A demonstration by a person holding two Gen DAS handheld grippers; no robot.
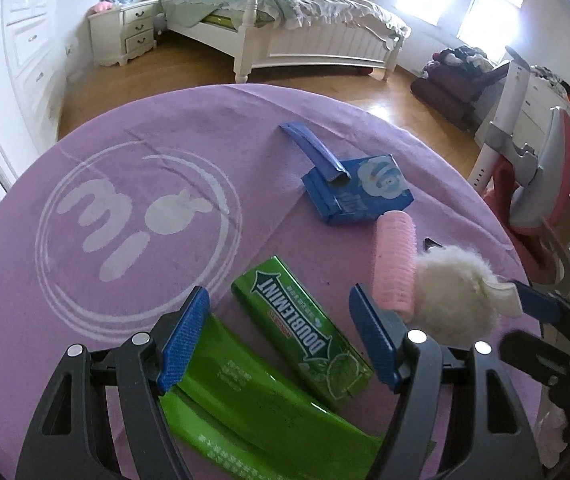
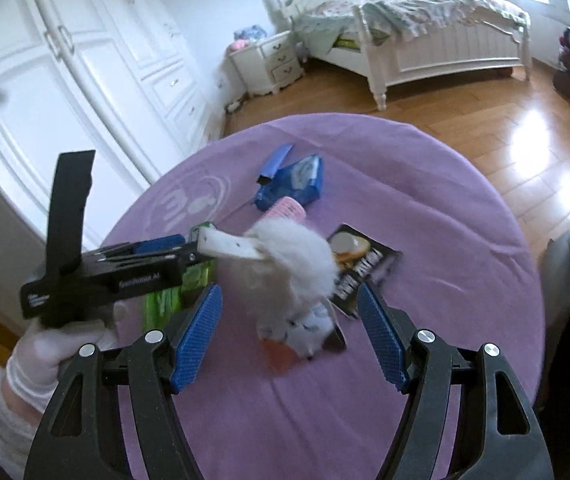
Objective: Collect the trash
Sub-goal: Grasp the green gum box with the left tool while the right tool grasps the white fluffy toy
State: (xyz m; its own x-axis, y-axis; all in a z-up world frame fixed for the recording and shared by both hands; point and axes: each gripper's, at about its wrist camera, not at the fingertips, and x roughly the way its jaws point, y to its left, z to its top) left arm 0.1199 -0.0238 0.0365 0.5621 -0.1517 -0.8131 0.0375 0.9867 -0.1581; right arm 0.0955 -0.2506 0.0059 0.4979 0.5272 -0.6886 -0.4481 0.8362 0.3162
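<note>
Over a round table draped in a purple cloth (image 1: 133, 312), we hold both grippers wide apart with nothing between the jaws, poised to sort litter from keepsakes. The left gripper (image 1: 281, 340) hangs right above the green Doublemint gum box (image 1: 305, 336) and a flattened green wrapper (image 1: 245, 404), the nearest trash. The right gripper (image 2: 289, 332) hovers over a white fluffy toy (image 2: 293, 268); a black snack packet (image 2: 365, 268) lies just beyond. A torn blue carton (image 1: 357, 196) sits farther off.
</note>
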